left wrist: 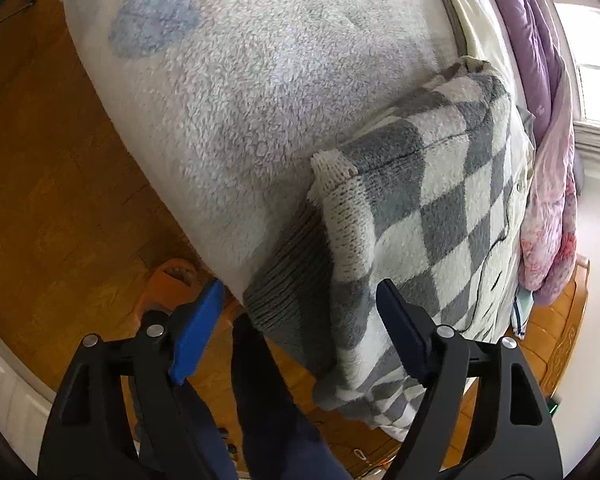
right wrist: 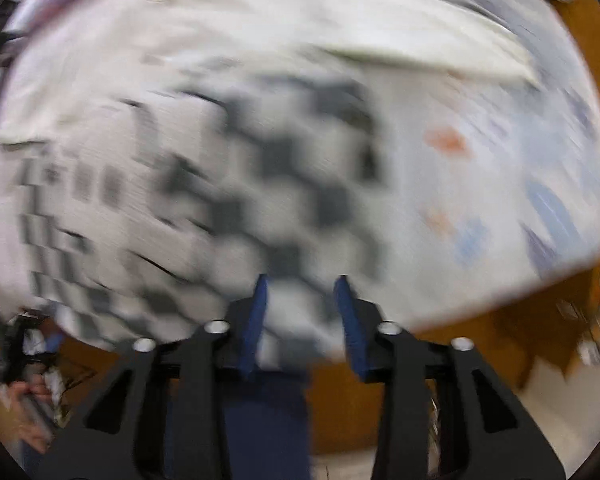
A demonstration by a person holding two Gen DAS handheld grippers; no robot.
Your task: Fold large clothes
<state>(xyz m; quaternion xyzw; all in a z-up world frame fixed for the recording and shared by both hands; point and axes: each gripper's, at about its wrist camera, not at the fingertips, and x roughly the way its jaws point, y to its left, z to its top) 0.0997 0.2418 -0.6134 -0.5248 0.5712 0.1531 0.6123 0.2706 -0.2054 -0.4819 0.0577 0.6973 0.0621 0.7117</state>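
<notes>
A grey-and-white checkered knit garment point(left wrist: 420, 216) lies folded on the near edge of a bed, its ribbed grey hem hanging over the edge. My left gripper point(left wrist: 300, 304) is open, its blue pads wide apart just in front of the hem and holding nothing. In the blurred right wrist view the same checkered garment point(right wrist: 260, 176) spreads over the bed. My right gripper point(right wrist: 302, 288) is open at the garment's near edge, with cloth showing between the fingers but not pinched.
A fluffy white blanket point(left wrist: 240, 80) with blue spots covers the bed. Purple and pink bedding point(left wrist: 548, 160) is piled at the far side. An orange slipper point(left wrist: 172, 280) lies on the wooden floor point(left wrist: 40, 200) under the bed edge. My dark trouser legs point(left wrist: 268, 420) stand below.
</notes>
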